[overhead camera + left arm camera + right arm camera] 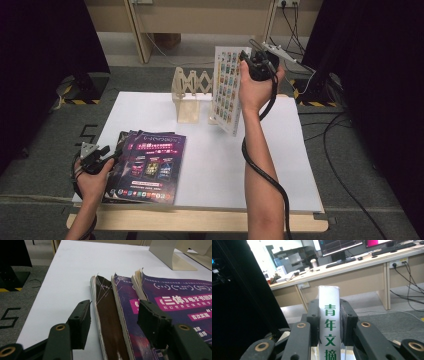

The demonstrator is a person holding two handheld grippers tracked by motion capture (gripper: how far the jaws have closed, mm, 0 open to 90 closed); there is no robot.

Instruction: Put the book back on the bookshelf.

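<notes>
The white tabletop (210,165) carries a wooden expanding book rack (190,92) at upper centre of the high view, likely the place where the magazines are to stand. A fanned stack of purple magazines (150,167) lies flat at lower left, staggered so each spine can be picked off in turn. The upright magazine (227,90) hangs in the air just right of the rack at upper centre, held vertical probably so it can slide in on edge. The right hand-held gripper (257,62) pinches it by the spine; the right gripper view shows the white spine (329,327) with green characters pressed between the jaws, which the high view hides. The left hand-held gripper (97,155) rests at the stack's left edge, jaws spread; the left gripper view shows them straddling the outer spines (110,315) without touching
</notes>
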